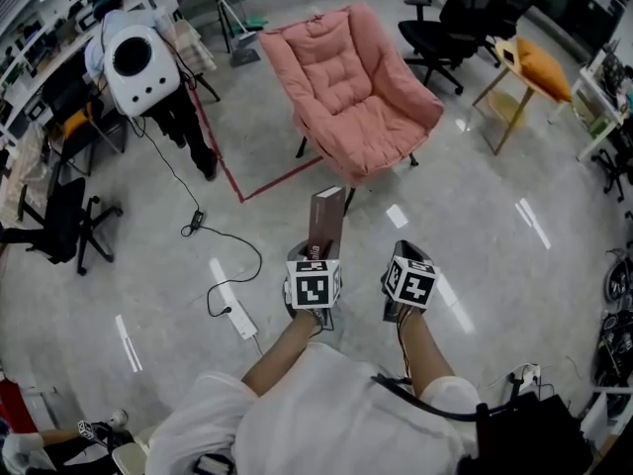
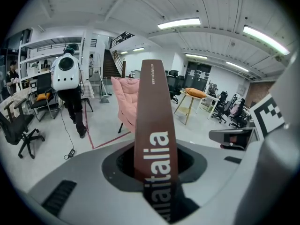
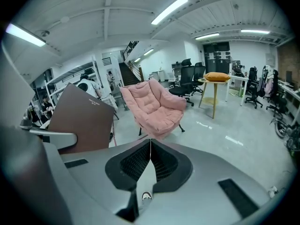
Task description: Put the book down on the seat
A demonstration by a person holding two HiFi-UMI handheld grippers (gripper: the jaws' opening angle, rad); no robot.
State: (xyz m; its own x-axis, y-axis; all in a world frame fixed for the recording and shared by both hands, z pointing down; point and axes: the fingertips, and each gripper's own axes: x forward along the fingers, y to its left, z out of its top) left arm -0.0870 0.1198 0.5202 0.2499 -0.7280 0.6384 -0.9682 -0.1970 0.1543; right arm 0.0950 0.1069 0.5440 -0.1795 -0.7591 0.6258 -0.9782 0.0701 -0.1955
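Your left gripper (image 2: 154, 170) was clamped on the lower end of the brown book (image 1: 326, 218), holding it upright with the spine facing back at you. The book was above the floor (image 1: 475, 236), short of the pink chair (image 1: 351, 92) and clear of its seat. Your right gripper (image 3: 150, 149) hung just beside it, jaws pressed together on nothing

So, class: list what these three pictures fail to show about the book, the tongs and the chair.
- Title on the book: left gripper view, lettering runs off the bottom edge; head view, too small.
- Pads of the left tongs: left gripper view, the book's spine covers them.
- pink chair: left gripper view, the book covers its right side.
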